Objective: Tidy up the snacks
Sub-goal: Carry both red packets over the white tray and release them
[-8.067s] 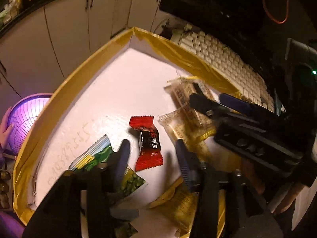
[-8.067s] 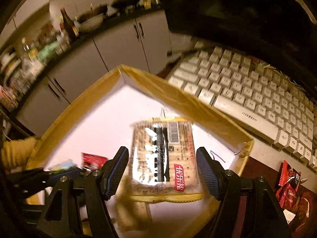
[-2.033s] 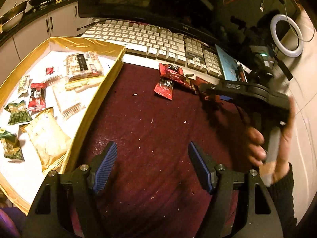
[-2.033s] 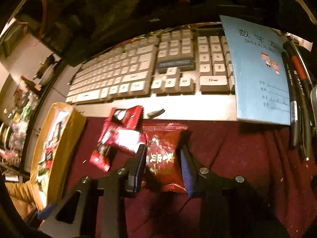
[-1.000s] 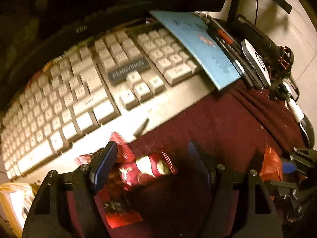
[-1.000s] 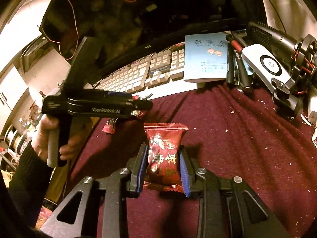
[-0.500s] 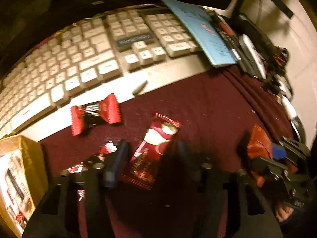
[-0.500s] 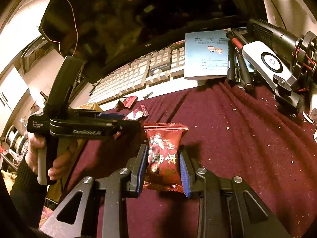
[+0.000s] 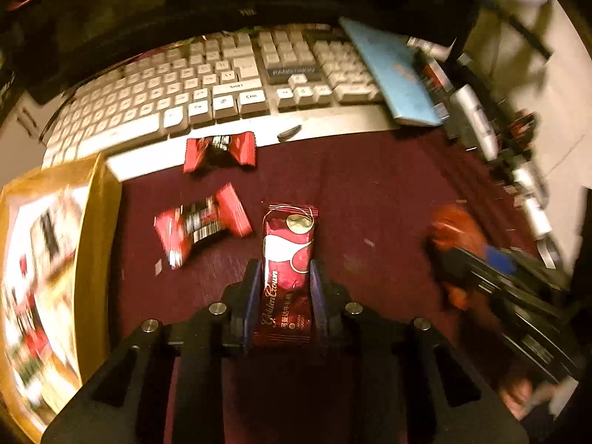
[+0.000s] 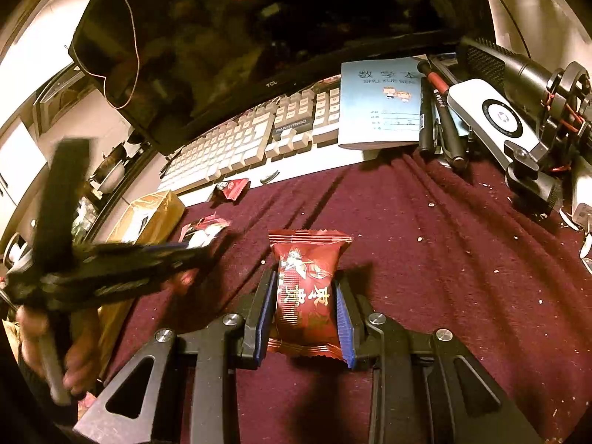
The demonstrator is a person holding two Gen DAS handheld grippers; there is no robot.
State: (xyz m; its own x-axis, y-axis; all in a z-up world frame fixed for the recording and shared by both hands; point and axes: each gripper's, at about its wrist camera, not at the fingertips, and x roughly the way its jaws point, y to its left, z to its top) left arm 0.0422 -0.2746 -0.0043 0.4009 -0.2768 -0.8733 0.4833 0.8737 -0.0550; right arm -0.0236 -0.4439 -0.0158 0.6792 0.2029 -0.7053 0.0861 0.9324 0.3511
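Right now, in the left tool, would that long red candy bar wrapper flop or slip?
The long red wrapper juts straight past the left gripper, so it's probably fairly stiff. Its glossy film may slip, and it's likely light.

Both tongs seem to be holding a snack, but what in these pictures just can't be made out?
- Box, left wrist view: its contents are smeared by motion blur and cut by the left edge.
- Orange-red packet, left wrist view: blurred, partly behind the right tongs' body.
- Golden Crown bar and red pouch: lower ends sit between the fingers.
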